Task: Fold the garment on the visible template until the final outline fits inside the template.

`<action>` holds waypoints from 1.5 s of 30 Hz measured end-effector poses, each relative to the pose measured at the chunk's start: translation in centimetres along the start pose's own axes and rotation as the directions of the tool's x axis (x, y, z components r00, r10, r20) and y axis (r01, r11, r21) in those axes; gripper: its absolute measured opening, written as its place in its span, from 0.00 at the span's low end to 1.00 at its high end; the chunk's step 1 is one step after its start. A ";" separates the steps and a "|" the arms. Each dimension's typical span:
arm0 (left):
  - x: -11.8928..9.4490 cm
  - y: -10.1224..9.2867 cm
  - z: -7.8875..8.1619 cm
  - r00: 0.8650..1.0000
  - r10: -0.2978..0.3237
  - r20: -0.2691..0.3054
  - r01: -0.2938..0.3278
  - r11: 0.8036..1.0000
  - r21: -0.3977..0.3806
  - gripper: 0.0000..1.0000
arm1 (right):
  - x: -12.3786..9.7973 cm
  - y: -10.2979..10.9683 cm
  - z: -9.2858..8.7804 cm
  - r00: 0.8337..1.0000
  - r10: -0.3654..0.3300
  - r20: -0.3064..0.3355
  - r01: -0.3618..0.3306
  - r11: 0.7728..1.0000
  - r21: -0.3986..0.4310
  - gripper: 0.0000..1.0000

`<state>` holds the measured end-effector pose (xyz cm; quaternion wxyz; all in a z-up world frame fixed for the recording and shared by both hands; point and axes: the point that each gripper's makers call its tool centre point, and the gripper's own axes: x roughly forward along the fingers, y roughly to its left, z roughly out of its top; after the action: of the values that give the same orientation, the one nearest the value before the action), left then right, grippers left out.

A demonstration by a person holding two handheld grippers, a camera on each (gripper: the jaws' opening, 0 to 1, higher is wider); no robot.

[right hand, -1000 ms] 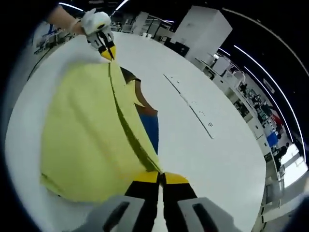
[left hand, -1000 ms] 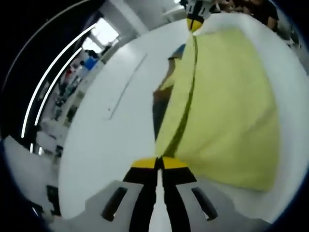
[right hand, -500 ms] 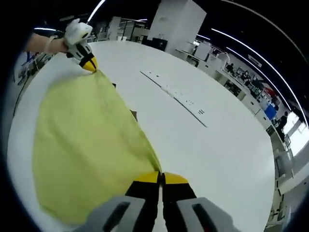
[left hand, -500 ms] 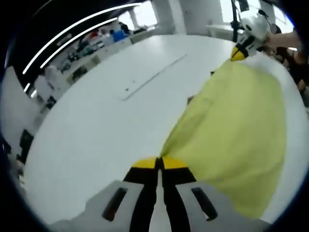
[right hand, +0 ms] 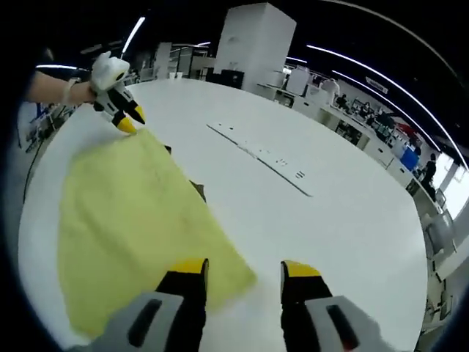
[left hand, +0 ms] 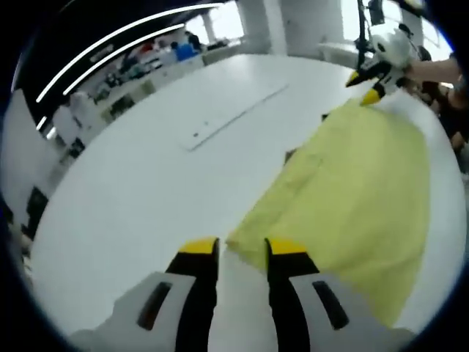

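Now fold laid down. My left gripper [left hand: 242, 253] open, right gripper [right hand: 245, 273] open too, both off cloth [left hand: 359, 194]. Cloth flat on table [left hand: 146, 191], right side of frame. I think next: check it fits template.

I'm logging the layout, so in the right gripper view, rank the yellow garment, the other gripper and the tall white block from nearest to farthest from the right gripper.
1. yellow garment, just left of the right gripper.
2. left gripper, upper left, at the garment's far corner.
3. tall white block, beyond the table.
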<state>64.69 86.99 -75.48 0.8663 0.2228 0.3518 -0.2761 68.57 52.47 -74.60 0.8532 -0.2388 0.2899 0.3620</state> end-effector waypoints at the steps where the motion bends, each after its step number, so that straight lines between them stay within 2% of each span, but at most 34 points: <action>1: -0.2 0.1 -0.1 1.000 -0.004 0.002 0.005 1.000 -0.004 0.30 | -0.1 0.0 0.0 1.000 -0.004 0.006 0.004 1.000 -0.002 0.48; 3: -0.8 -0.3 0.5 0.999 -0.021 0.033 0.022 0.999 -0.040 0.38 | 0.1 0.2 0.3 1.000 -0.003 0.022 0.003 1.000 -0.005 0.59; 5: -1.3 -0.7 0.6 0.999 -0.030 0.034 0.033 0.995 -0.099 0.47 | 0.0 0.4 0.4 1.000 0.001 0.029 -0.001 1.000 0.003 0.70; 7: -1.7 -0.4 0.5 0.999 -0.013 0.048 0.019 0.992 -0.126 0.60 | -0.1 0.8 0.2 0.999 0.006 0.032 -0.006 1.000 0.001 0.77; 9: -2.2 -0.9 0.4 0.998 -0.032 0.056 0.039 0.990 -0.139 0.72 | -0.3 1.2 0.3 0.999 0.015 0.038 -0.015 1.000 0.001 0.81; 12: -2.8 -1.4 0.7 0.995 -0.048 0.090 0.067 0.973 -0.220 0.85 | -0.7 1.6 0.3 0.999 0.026 0.048 -0.027 0.999 0.029 0.86; 14: -3.1 -1.5 1.3 0.987 -0.063 0.146 0.103 0.954 -0.282 0.97 | -0.9 1.9 0.5 0.998 0.025 0.058 -0.027 0.999 0.036 0.86; 15: -3.4 -1.8 1.7 0.983 -0.073 0.171 0.125 0.939 -0.320 0.97 | -1.0 2.0 0.5 0.998 0.024 0.054 -0.026 0.999 0.035 0.85; 16: -3.6 -1.7 1.7 0.981 -0.070 0.181 0.128 0.936 -0.329 0.97 | -1.0 2.0 0.5 0.998 0.023 0.053 -0.025 0.999 0.035 0.84; 19: -4.1 -1.8 1.3 0.981 -0.068 0.184 0.128 0.932 -0.340 0.99 | -1.6 2.3 0.6 0.998 0.028 0.056 -0.030 0.999 0.039 0.84; 24: -4.9 -2.4 1.1 0.976 -0.081 0.200 0.150 0.921 -0.359 0.94 | -2.5 2.0 0.9 0.998 0.020 0.062 -0.023 0.999 0.045 0.82; 29: -6.0 -3.7 0.8 0.973 -0.085 0.214 0.160 0.917 -0.364 0.92 | -3.4 2.3 0.9 0.997 0.019 0.075 -0.024 0.997 0.068 0.82; 31: -6.1 -3.7 0.8 0.972 -0.088 0.218 0.166 0.914 -0.371 0.92 | -3.7 2.3 0.6 0.997 0.018 0.070 -0.023 0.997 0.069 0.81; 36: -7.3 -4.6 0.6 0.967 -0.088 0.238 0.172 0.916 -0.361 0.87 | -5.3 3.8 0.1 0.997 0.022 0.074 -0.027 0.997 0.074 0.77; 41: -8.3 -5.7 0.5 0.965 -0.106 0.242 0.188 0.918 -0.349 0.83 | -7.0 5.1 -0.1 0.995 0.024 0.092 -0.036 0.992 0.123 0.76; 45: -9.2 -6.6 -0.4 0.961 -0.129 0.245 0.213 0.910 -0.356 0.78 | -7.9 6.0 -0.6 0.995 0.032 0.092 -0.044 0.990 0.134 0.72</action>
<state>54.75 85.26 -70.25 0.8983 -0.0119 0.3202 -0.3005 59.36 52.12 -70.96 0.8725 -0.1581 0.2799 0.3680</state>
